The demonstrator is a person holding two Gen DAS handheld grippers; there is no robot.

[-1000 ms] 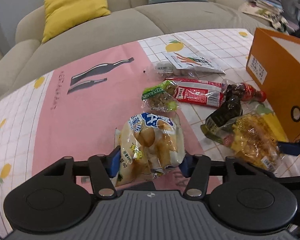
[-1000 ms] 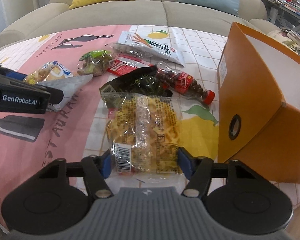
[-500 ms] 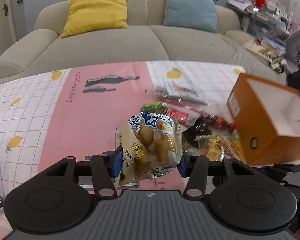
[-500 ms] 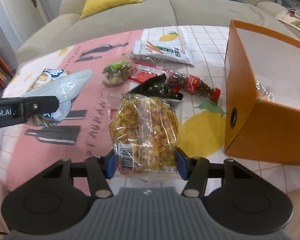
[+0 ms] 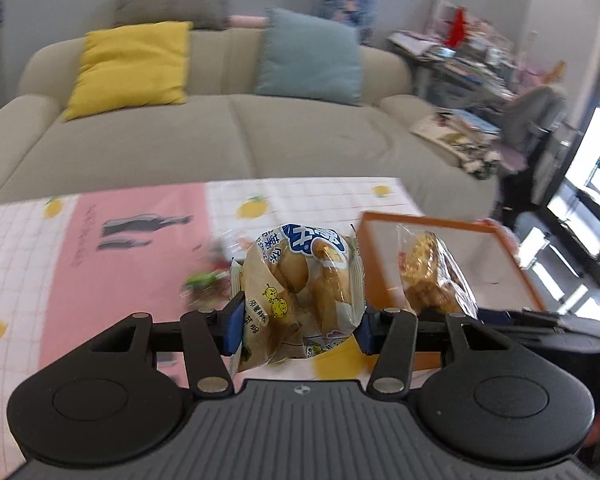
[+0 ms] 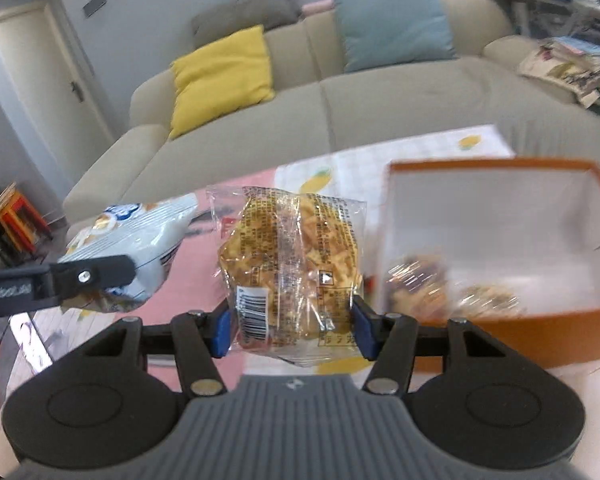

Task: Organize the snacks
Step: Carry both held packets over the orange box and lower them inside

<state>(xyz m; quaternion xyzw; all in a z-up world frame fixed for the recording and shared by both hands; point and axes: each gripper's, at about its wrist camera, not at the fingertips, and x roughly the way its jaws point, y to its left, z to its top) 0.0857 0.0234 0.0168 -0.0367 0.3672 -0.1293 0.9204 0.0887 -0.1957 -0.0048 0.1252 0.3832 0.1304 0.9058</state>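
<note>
While both packs are hanging above the tablecloth (image 5: 100,280), the left gripper (image 5: 298,322) is clamping a crinkly blue-and-white pastry bag (image 5: 300,288), and the right gripper (image 6: 292,332) is pinching a clear-film pack of golden noodle snack (image 6: 292,272) just beside the orange cardboard box (image 6: 500,324), white-lined, near the cloth's right edge.

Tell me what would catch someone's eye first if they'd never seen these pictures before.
Two snack packs held up over the table: the left gripper pinches a blue-and-white bag of small buns, and the right gripper clamps a clear pack of yellow crispy noodles. Just to the right stands an open orange box with a white inside. Behind is a beige sofa.
</note>
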